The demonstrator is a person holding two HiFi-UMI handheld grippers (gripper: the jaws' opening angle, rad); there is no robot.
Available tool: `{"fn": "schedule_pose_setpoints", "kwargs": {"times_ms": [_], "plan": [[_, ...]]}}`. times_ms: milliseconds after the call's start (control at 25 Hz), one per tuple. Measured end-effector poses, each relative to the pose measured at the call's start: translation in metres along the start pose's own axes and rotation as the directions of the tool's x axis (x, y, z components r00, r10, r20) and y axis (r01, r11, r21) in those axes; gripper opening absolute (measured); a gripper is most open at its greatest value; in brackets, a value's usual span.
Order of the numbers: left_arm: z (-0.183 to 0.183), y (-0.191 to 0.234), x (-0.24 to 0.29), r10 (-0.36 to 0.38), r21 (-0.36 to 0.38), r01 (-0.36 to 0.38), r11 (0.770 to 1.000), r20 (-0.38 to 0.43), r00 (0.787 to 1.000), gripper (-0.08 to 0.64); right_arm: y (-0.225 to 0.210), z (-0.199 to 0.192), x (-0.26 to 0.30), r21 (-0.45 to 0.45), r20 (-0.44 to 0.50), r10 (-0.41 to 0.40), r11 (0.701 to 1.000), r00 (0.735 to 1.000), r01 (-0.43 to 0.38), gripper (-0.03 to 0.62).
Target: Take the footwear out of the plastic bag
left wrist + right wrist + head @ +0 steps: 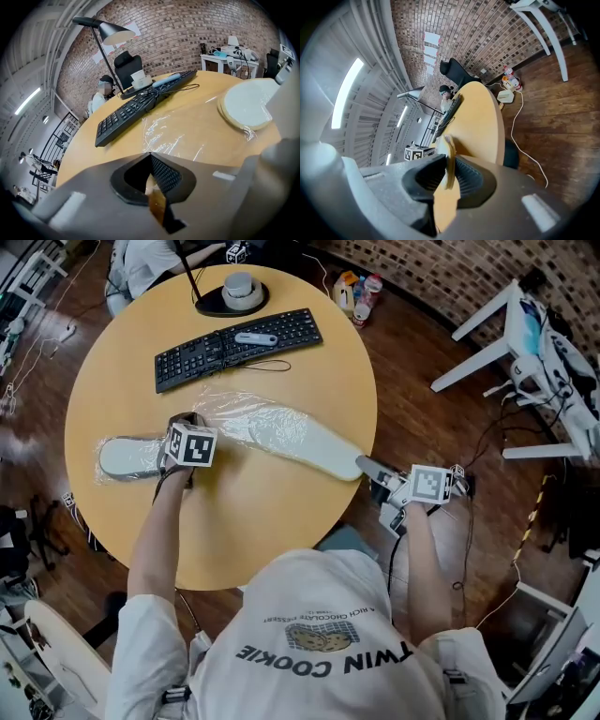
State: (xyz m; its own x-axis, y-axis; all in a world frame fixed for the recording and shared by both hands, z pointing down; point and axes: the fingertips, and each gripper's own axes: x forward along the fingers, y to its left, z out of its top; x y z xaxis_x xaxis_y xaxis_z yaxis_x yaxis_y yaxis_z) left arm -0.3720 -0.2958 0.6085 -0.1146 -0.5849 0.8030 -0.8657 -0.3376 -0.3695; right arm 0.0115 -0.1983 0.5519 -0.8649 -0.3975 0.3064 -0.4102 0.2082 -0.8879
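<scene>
A long white slipper (pixel 300 437) lies across the round wooden table (pixel 272 540). Its far half is still under the clear plastic bag (pixel 234 413), and its near end sticks out past the table's right edge. My right gripper (pixel 367 468) is shut on that end; in the right gripper view the slipper (pixel 450 154) stands edge-on between the pads (pixel 471 180). My left gripper (pixel 185 421) is shut on the crinkled bag and holds it against the table. In the left gripper view the bag (pixel 178 131) spreads ahead of the closed gripper (pixel 152 180). A second white slipper (pixel 127 457) lies wrapped in plastic at the left.
A black keyboard (pixel 239 346) with its cable and a lamp base (pixel 232 296) carrying a cup stand at the table's far side. Bottles (pixel 358 292) sit on the floor beyond the table. White desks (pixel 525 334) and cables are on the right.
</scene>
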Motion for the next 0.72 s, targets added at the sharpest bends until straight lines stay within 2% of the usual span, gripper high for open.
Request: {"fn": "schedule_pose_setpoints", "kwargs": {"times_ms": [440,720], "plan": [[0.001,-0.001,-0.002,0.009,0.001,-0.009,1.0,-0.007,1.0,0.0,-0.005,0.0,-0.037,0.008,0.049,-0.014,1.0,0.999,0.014,0.063],[0.0,0.001,-0.002,0.016,0.003,-0.016,1.0,-0.006,1.0,0.0,-0.017,0.001,-0.067,0.016,0.092,-0.065,0.998,0.994,0.064,0.063]]}}
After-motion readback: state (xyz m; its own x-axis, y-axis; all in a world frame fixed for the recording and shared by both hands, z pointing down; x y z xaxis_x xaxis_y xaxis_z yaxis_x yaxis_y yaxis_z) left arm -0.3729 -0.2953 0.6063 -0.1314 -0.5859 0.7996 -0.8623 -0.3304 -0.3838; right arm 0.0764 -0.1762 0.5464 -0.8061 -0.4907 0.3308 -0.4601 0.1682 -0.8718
